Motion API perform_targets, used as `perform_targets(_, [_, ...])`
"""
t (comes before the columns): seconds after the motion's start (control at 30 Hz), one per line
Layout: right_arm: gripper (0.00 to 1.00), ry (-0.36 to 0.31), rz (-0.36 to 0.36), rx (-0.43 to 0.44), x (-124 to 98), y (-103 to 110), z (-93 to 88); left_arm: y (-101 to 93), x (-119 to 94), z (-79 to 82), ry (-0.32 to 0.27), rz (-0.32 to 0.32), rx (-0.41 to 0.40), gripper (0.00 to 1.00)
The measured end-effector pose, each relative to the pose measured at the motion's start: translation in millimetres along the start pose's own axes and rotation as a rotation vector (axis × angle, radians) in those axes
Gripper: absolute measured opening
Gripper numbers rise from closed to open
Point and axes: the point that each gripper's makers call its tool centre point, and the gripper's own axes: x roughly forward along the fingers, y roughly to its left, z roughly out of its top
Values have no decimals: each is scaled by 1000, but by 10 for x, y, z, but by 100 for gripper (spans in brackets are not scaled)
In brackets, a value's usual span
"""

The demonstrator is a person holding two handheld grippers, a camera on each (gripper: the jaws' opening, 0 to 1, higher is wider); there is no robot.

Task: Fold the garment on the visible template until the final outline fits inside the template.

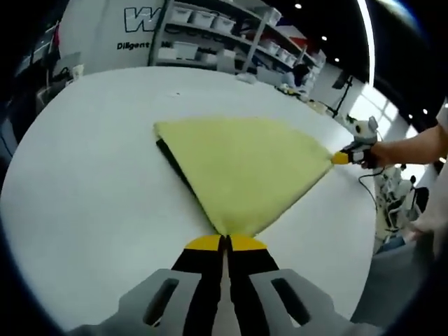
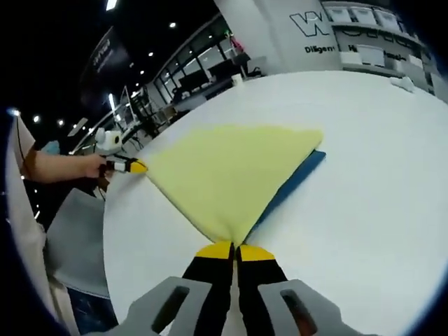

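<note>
Yellow tips: both of your grippers end in yellow-tipped black jaws, and both pairs are pressed together.
Left gripper (image 1: 226, 243): your jaws are clamped shut on one corner of the yellow garment (image 1: 241, 168), the cloth coming to a point right between the tips.
Right gripper (image 2: 235, 250): your jaws are closed on another corner of the same garment (image 2: 224, 175); in the left gripper view this gripper (image 1: 341, 158) pinches the cloth at its far right point, with your hand (image 1: 383, 151) behind it.
Left gripper seen from the right gripper view: it (image 2: 136, 166) grips the garment's left point, your hand (image 2: 87, 165) around its handle.
Garment: pulled taut between the two held corners into a fan shape, its far edge resting toward the middle of the worktop (image 1: 91, 175).
Template: a dark blue sheet (image 2: 297, 178) lies flat under the garment, a strip of it showing along one side; in the left gripper view it (image 1: 171, 159) shows as a thin dark edge.
Worktop: white, round and plain.
Room: shelving with white bins (image 1: 203, 28) beyond the worktop's far edge, a white wall with dark lettering (image 2: 318, 31), and ceiling spotlights overhead.
</note>
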Motion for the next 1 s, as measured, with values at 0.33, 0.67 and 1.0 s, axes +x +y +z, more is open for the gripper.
perform_targets(0.33, [0,10,2,-61,-42,9,-91,35,-43,-33,14,3,23,0])
perform_targets(0.67, [8,0,-115,-186,-238,-56,249,180,-294,517,-117,150,94,6])
perform_targets(1.0, [2,-44,1,-327,441,474,553,-806,422,656,-93,-119,258,13])
